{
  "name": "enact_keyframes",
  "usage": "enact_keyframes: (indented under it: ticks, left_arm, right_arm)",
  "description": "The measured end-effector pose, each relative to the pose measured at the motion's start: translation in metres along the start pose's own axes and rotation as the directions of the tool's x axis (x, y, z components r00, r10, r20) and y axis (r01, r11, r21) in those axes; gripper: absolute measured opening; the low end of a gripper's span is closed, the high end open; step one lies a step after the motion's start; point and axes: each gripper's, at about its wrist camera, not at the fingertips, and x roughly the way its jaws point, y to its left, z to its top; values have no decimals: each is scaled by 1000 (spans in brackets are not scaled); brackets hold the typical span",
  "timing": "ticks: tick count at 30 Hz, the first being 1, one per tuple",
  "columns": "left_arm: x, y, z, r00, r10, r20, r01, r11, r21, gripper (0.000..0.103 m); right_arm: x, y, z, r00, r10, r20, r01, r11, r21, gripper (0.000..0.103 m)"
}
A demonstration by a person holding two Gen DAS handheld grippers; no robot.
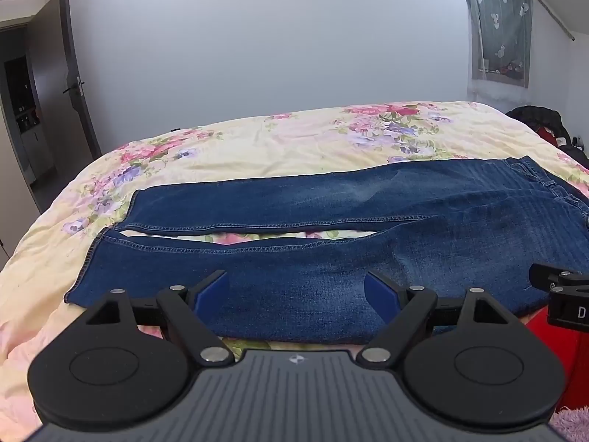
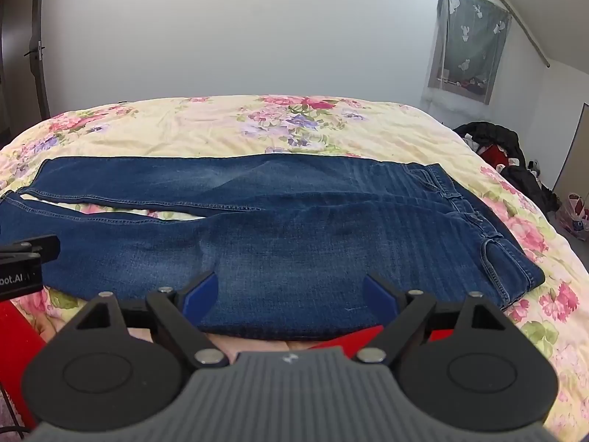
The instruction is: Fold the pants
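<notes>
Blue jeans [image 1: 313, 217] lie flat across the bed, legs to the left, waistband to the right; they also show in the right wrist view [image 2: 294, 221]. The two legs lie side by side with a narrow gap between them. My left gripper [image 1: 296, 293] is open, empty, at the near edge of the near leg. My right gripper [image 2: 291, 293] is open, empty, at the near edge of the seat part. The right gripper's side shows at the right edge of the left wrist view [image 1: 563, 294]; the left gripper's side shows in the right wrist view [image 2: 25, 265].
The jeans rest on a floral yellow bedspread [image 1: 294, 140], also seen in the right wrist view [image 2: 184, 121]. A pile of dark clothes [image 2: 504, 147] lies past the bed's right side. A door [image 1: 77, 84] stands at the left. A curtained window [image 2: 471, 40] is on the far wall.
</notes>
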Motion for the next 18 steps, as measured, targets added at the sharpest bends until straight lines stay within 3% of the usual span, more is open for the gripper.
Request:
enact_keyframes:
  ticks: [18]
  left_arm:
    - [-5,9,3,1000,-5,-1,5,1000,-1,97]
  right_arm:
    - [-3,0,-3,1000,-2,6,2,1000,-3,82]
